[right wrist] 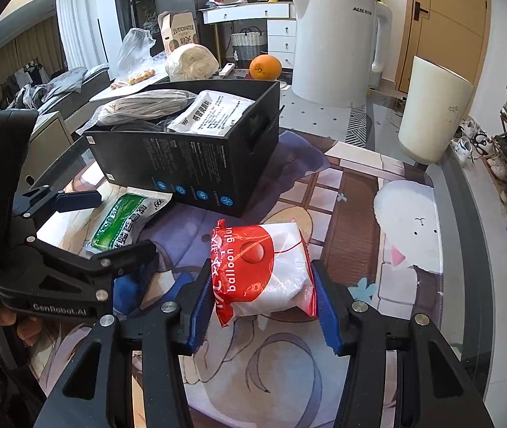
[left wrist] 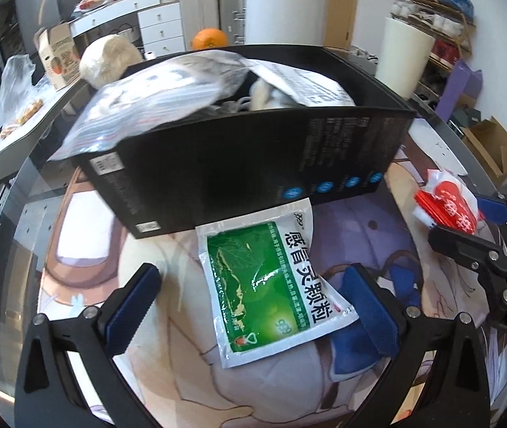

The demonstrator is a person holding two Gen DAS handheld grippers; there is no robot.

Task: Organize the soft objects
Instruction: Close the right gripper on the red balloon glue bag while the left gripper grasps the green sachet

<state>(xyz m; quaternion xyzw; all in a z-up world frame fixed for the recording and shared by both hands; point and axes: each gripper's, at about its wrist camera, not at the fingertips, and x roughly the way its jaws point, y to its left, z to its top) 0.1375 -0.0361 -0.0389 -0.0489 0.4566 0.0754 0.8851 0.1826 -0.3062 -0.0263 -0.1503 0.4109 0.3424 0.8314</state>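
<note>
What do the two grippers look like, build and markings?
Both share one build: black plastic linkage arms with silver rivets and blue, saw-toothed pads. The left gripper, seen from the right wrist view, carries white "GenRobot.AI" lettering and a thin black cable at its rear. The right gripper shows partial "DAS" lettering in the left wrist view.

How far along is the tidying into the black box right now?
Done: a white sachet and a grey bagged bundle sit in the black box. In hand: the right gripper clamps the red-white packet. Left: the green sachet, between the open left gripper fingers.
</note>
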